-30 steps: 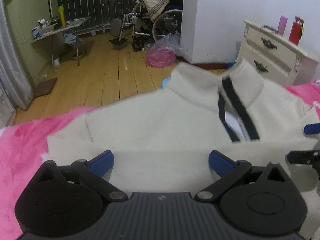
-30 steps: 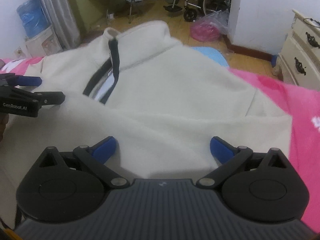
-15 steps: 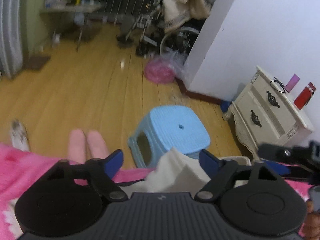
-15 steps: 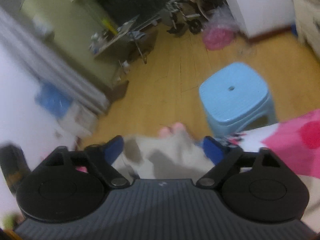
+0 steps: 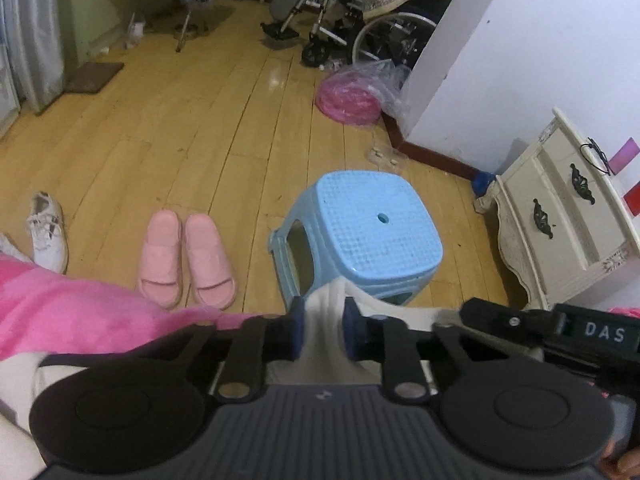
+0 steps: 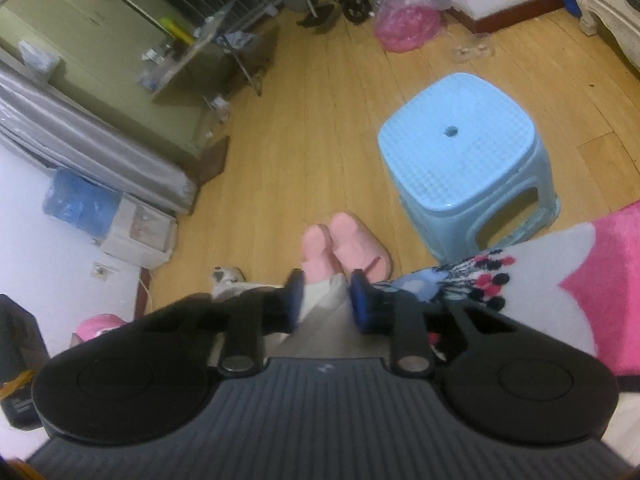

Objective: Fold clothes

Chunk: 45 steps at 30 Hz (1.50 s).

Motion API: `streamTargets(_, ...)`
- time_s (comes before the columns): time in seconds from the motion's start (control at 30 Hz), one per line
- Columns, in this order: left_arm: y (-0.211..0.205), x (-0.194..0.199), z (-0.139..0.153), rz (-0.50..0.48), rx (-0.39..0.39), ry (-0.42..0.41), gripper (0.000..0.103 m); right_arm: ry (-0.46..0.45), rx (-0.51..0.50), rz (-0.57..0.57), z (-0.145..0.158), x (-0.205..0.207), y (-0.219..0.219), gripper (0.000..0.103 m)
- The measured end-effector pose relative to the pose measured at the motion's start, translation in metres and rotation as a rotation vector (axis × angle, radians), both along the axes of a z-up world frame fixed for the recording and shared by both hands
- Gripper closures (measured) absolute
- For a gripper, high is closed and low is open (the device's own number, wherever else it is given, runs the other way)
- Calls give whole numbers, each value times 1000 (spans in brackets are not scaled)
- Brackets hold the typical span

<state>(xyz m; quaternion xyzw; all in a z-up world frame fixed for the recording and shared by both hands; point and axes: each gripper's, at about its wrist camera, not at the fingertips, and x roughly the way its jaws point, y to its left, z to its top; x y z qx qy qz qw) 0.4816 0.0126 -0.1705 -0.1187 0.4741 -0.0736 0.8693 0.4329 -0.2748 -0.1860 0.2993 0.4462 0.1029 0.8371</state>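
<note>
Seen from the left wrist, a fold of the cream garment [image 5: 324, 304] is being pinched between the pads of the left gripper [image 5: 323, 330], whose jaws have just been closing onto it. The far edge of the garment is probably being gripped at the bed's edge so that it can be drawn back over itself. The garment is lying on the pink blanket [image 5: 80, 312], above the floor. Just to the right, the other tool is being held alongside.

From the right wrist, a second fold [image 6: 324, 300] is being clamped by the right gripper [image 6: 326, 300], its jaws likewise having just been closing narrow on cloth; both grips are likely being kept level for an even fold.

One garment and two grippers are being counted; on the floor, two pink slippers [image 5: 184, 256], one white shoe [image 5: 47, 228] and one blue stool [image 5: 360, 232].
</note>
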Motion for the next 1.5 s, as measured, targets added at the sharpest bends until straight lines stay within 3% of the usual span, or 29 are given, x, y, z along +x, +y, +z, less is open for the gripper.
streamTargets(0.17, 0, -23, 25, -58, 3, -85, 89, -75, 2, 43, 20, -22, -3, 91)
streamTargets(0.4, -1, -89, 62, -204, 53, -206, 89, -211, -57, 149, 48, -81, -2, 92)
streamTargets(0.53, -9, -135, 65, -315, 133, -258, 88, -272, -134, 230, 57, -119, 5, 93)
streamTargets(0.63, -8, -163, 55, -383, 158, -233, 85, -304, -216, 317, 55, -147, 16, 93)
streamTargets(0.73, 7, -181, 44, -389, 87, -157, 67, -313, -357, 412, 41, -169, 30, 93)
streamTargets(0.8, 22, -189, 45, -354, 19, -152, 56, -311, -460, 465, 30, -180, 41, 93)
streamTargets(0.93, 48, -193, 52, -263, -79, -202, 49, -327, -553, 510, 18, -198, 50, 92)
streamTargets(1.0, 53, -184, 52, -215, -92, -196, 49, -338, -541, 500, 22, -202, 47, 91)
streamTargets(1.13, 49, -155, 35, -206, -70, -88, 49, -340, -476, 484, 33, -209, 37, 86)
streamTargets(1.23, 39, -149, 14, -247, 2, -16, 50, -343, -329, 416, 45, -215, 16, 82)
streamTargets(1.3, 35, -152, 6, -269, 28, -12, 49, -335, -213, 324, 49, -215, -4, 71)
streamTargets(1.4, 35, -154, 5, -284, 25, -21, 50, -245, -62, 151, 40, -205, -33, 62)
streamTargets(1.5, 38, -152, 4, -295, -11, -9, 53, -97, -11, 26, 18, -187, -50, 62)
